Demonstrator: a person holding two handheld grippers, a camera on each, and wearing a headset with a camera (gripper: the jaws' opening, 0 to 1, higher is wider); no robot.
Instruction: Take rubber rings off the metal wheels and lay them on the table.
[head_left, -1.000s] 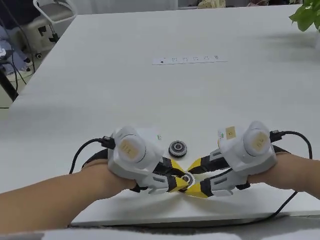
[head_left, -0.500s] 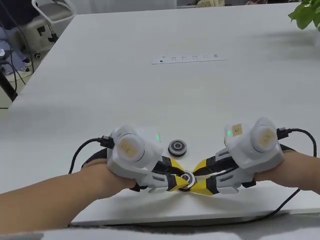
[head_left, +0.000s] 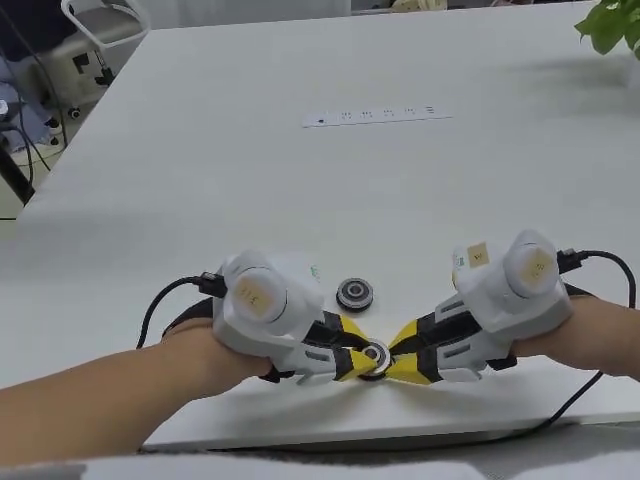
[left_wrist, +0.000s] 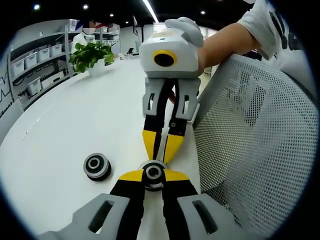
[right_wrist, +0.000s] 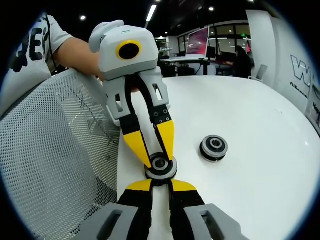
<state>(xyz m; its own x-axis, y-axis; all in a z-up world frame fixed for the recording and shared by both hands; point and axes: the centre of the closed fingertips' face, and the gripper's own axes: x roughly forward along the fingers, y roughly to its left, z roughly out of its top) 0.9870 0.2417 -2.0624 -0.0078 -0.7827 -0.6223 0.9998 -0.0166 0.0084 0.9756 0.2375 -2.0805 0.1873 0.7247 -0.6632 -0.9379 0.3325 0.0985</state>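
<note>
wheel (head_left: 375, 355) clamped from both sides at the table's (head_left: 300, 180) near edge
the jaws of the right gripper (head_left: 398, 358), wider a second ago, are now closed on it, opposite the left gripper (head_left: 355, 362), likewise clamped; the rubber ring (right_wrist: 161, 176) is judged still on. a second wheel (head_left: 355, 294) lies just beyond.

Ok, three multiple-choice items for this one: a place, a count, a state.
1. The loose wheel lies on the table: A at its far edge; B just beyond the gripper tips; C under a hand.
2. Wheels in view: A one; B four; C two.
3. The left gripper is: A shut on the held wheel; B wide open; C lying unheld.
B, it rests just past the tips; C, one loose and one held; A, its jaws clamp the wheel's sides.
</note>
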